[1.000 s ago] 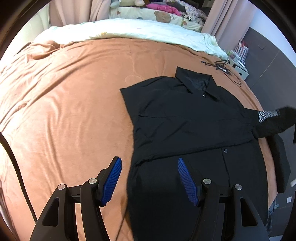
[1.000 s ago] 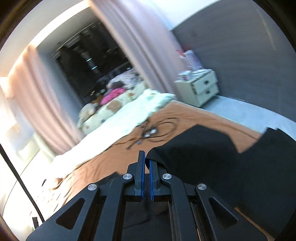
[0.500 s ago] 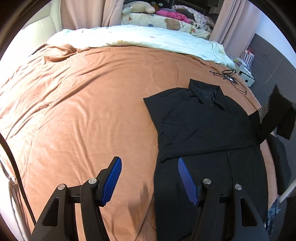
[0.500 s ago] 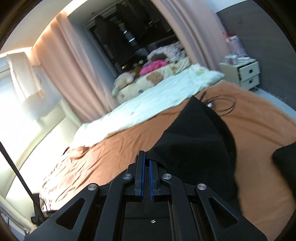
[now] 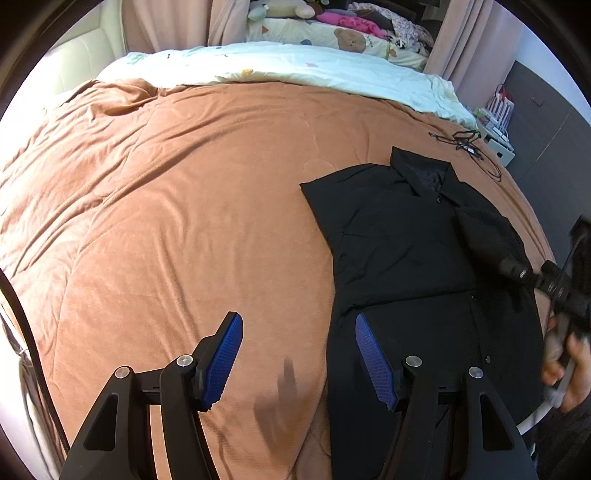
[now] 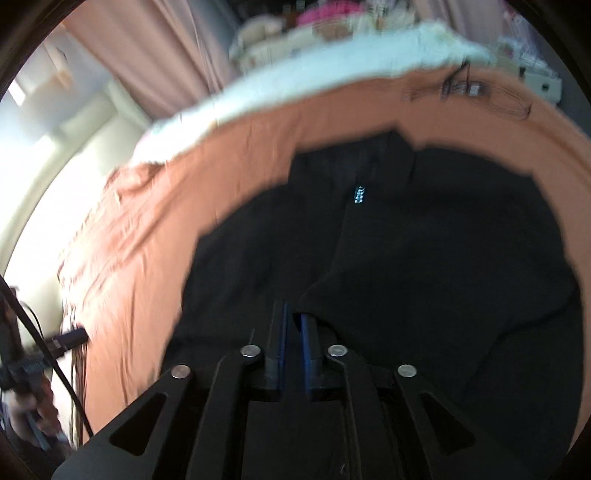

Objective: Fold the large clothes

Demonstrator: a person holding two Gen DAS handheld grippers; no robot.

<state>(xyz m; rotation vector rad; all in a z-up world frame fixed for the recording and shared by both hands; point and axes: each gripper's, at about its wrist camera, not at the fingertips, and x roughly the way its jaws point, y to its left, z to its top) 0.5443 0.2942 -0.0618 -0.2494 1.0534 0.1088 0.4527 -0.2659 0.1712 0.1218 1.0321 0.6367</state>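
Note:
A black button-up shirt (image 5: 406,251) lies on the orange bedspread (image 5: 184,206), collar toward the pillows, its left sleeve folded across the chest. My left gripper (image 5: 299,354) is open and empty above the shirt's lower left edge. My right gripper (image 6: 293,325) is shut on the right sleeve (image 5: 484,236) and holds it over the shirt's chest; it shows at the right edge of the left wrist view (image 5: 517,271). The right wrist view is blurred and shows the shirt (image 6: 406,258) filling the middle.
A pale quilt (image 5: 295,74) and soft toys (image 5: 351,33) lie at the head of the bed. A black cable (image 5: 476,147) lies on the bedspread past the collar. A nightstand (image 5: 498,144) stands at the right. The bed's edge runs along the right.
My right gripper has swung the sleeve from out over the bed's right side inward over the shirt's chest. My left gripper has drifted left, still open.

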